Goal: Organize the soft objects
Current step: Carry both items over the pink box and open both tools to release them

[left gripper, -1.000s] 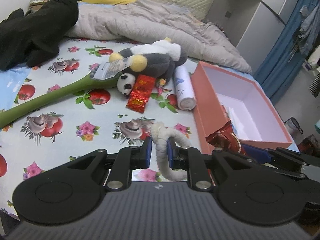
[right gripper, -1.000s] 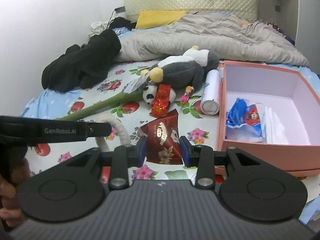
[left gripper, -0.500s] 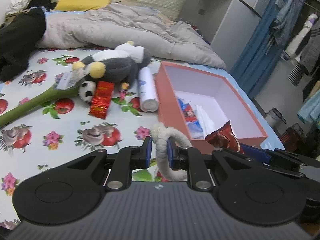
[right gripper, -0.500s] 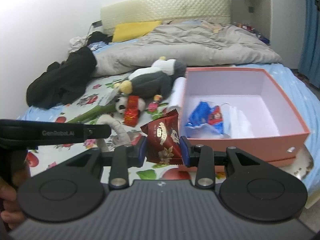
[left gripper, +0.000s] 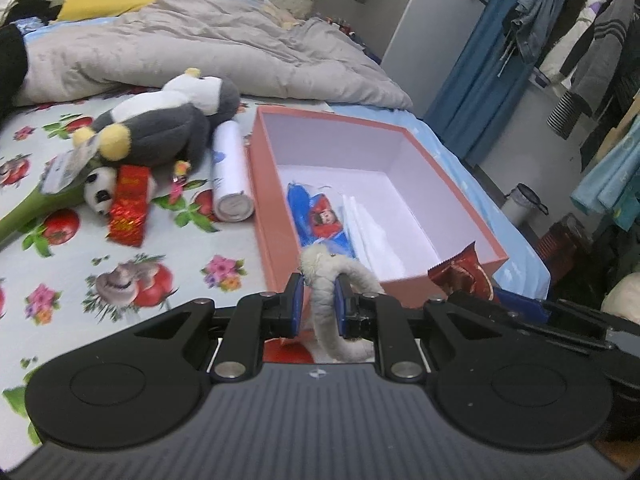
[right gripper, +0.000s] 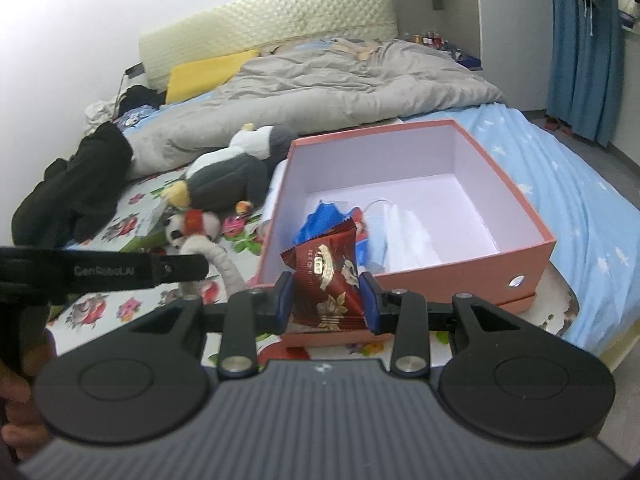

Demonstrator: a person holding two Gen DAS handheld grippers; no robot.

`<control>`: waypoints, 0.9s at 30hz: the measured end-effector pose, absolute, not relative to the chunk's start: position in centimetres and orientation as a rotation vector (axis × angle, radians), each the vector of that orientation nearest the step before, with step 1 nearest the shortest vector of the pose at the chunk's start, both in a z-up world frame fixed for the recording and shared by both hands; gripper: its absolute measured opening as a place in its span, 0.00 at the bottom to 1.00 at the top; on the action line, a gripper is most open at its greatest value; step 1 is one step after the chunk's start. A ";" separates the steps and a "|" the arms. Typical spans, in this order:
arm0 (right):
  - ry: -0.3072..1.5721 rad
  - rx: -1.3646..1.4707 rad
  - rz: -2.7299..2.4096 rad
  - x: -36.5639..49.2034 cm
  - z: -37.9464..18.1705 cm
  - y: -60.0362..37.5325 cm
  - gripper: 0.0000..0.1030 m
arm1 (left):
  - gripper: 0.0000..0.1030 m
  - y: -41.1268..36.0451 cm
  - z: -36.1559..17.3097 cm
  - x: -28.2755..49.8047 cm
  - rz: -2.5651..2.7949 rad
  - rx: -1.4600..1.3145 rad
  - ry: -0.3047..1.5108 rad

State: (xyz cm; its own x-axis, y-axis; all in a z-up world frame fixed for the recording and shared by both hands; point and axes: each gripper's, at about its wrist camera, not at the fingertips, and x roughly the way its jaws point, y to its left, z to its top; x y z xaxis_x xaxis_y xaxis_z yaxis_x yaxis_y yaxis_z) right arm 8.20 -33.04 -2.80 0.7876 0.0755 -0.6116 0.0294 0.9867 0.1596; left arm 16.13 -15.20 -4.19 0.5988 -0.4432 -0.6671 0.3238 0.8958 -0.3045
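The green plush stem (left gripper: 16,216) runs off the left edge; the white loop's (left gripper: 336,320) lower end hides behind the gripper body.

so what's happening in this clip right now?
A person is tidying a bed with a handheld claw in each hand. The left claw is clamped on a fuzzy white loop; the right claw grips a dark red snack packet. Both are at the near edge of the open pink box, which already holds a blue packet and white tissues. A plush penguin, a white tube and a red envelope lie on the sheet.
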 end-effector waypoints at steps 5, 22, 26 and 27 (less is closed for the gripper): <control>0.680 0.172 0.014 10.8 -3.5 -34.9 0.38 | 0.19 -17.8 -4.4 19.6 -0.467 -0.145 0.827; 0.801 0.216 -0.019 20.9 -9.0 -40.3 0.38 | 0.19 -25.4 -9.8 31.2 -0.504 -0.104 0.953; 0.831 0.231 -0.023 22.1 -10.5 -40.9 0.38 | 0.19 -26.2 -11.0 32.4 -0.507 -0.092 0.969; 0.834 0.235 -0.027 22.3 -10.6 -41.0 0.38 | 0.19 -26.3 -11.2 32.6 -0.508 -0.092 0.975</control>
